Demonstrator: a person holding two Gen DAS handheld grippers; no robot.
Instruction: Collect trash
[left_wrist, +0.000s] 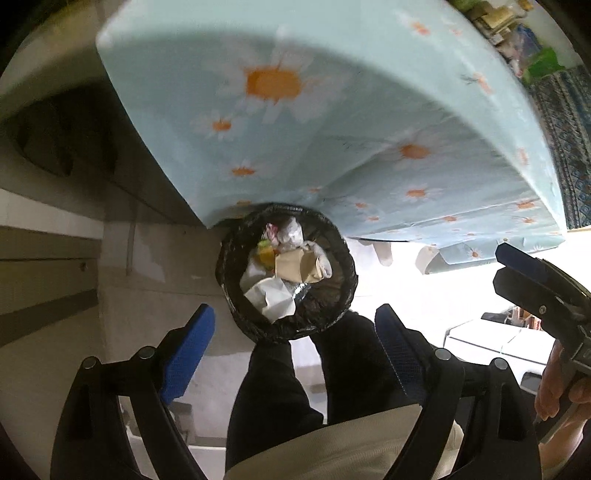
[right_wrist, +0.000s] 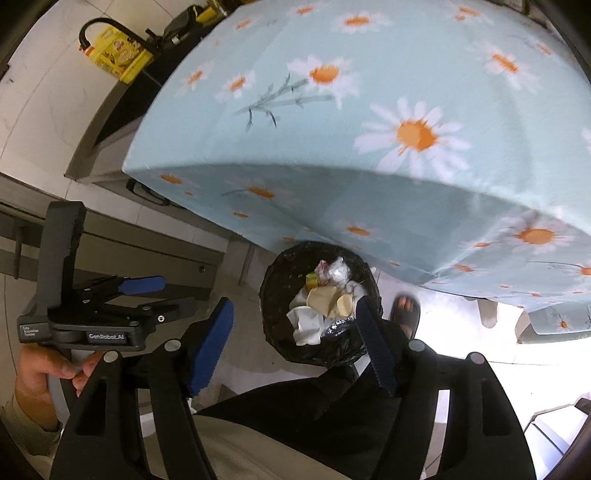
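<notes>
A round bin with a black liner (left_wrist: 286, 273) stands on the floor at the table's edge; it also shows in the right wrist view (right_wrist: 319, 302). It holds crumpled white paper (left_wrist: 271, 297), beige cups (left_wrist: 299, 267), foil and a wrapper. My left gripper (left_wrist: 293, 328) is open and empty, above and just in front of the bin. My right gripper (right_wrist: 295, 325) is open and empty, high above the bin. The left gripper shows at the left of the right wrist view (right_wrist: 147, 295), the right gripper at the right of the left wrist view (left_wrist: 517, 273).
A table with a light blue daisy cloth (right_wrist: 369, 110) overhangs the bin. The person's dark trouser legs (left_wrist: 280, 387) and a sandalled foot (right_wrist: 406, 314) are beside the bin. A yellow container (right_wrist: 118, 55) sits far left. White tiled floor and grey cabinets (left_wrist: 48, 288) lie left.
</notes>
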